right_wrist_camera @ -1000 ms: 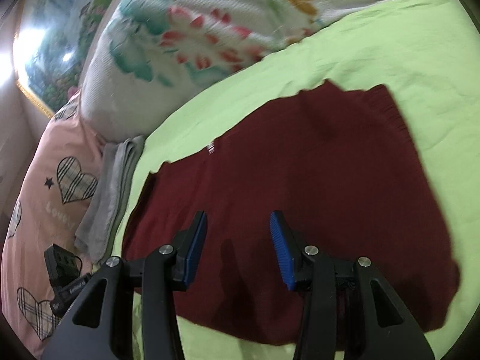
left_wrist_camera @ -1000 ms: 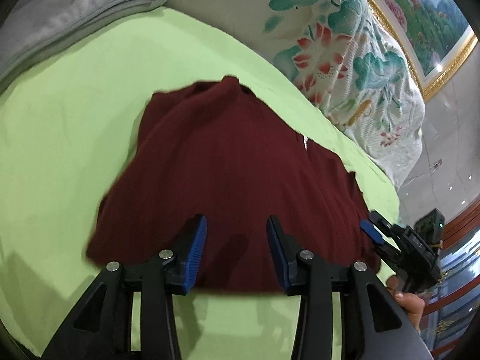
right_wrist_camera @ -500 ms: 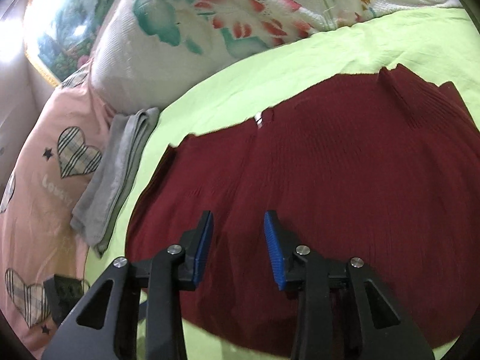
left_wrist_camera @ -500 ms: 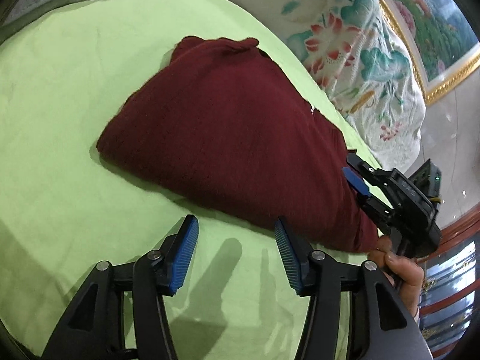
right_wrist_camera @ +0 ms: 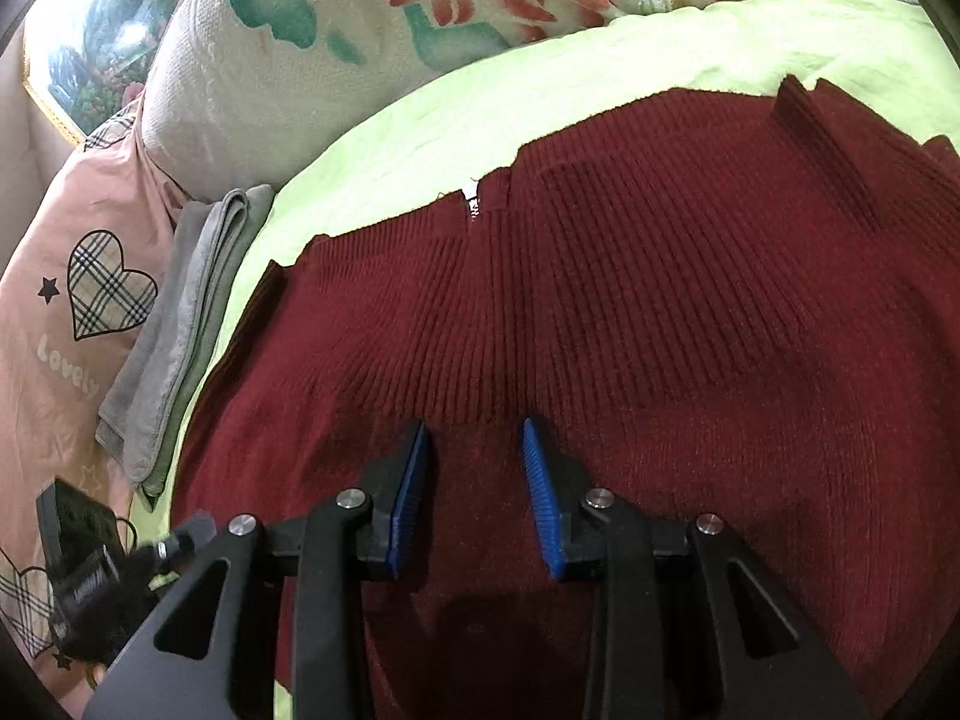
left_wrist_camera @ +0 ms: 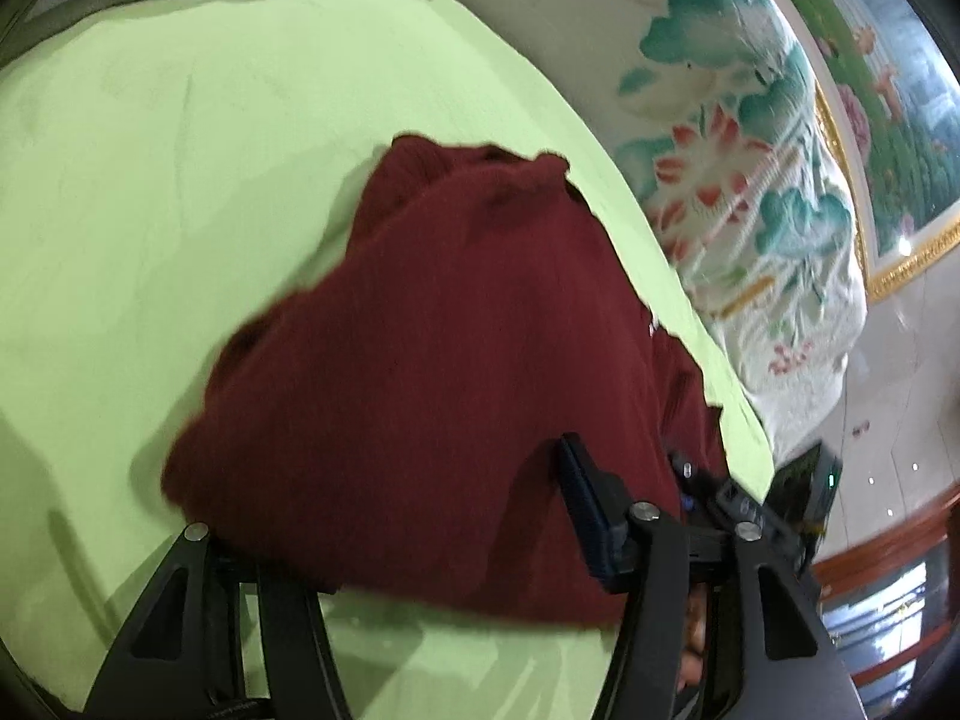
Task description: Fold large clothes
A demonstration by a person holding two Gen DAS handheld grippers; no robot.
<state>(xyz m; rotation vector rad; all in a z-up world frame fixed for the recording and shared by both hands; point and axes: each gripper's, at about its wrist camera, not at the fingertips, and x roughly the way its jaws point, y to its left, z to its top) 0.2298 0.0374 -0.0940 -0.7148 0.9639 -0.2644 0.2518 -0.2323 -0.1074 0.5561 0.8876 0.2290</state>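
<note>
A folded grey cloth (right_wrist_camera: pixel 180 324) lies at the left edge of the green sheet (left_wrist_camera: pixel 180 192). The maroon knit sweater (right_wrist_camera: pixel 660 312) lies across the sheet — over the left gripper's (left_wrist_camera: pixel 420 528) left finger, jaw state unclear. Right gripper (right_wrist_camera: pixel 474 480) — fingers apart, above the knit.

Even indoor light; fisheye bends both views, corners black. The maroon sweater (left_wrist_camera: pixel 432 360) is motion-blurred in the left view, sharp in the right.

One maroon sweater (right_wrist_camera: pixel 630 312), two tongs (right_wrist_camera: pixel 474 480) (left_wrist_camera: pixel 420 516), one folded grey cloth (right_wrist_camera: pixel 180 324), two pillows (right_wrist_camera: pixel 336 48) (right_wrist_camera: pixel 66 276)
</note>
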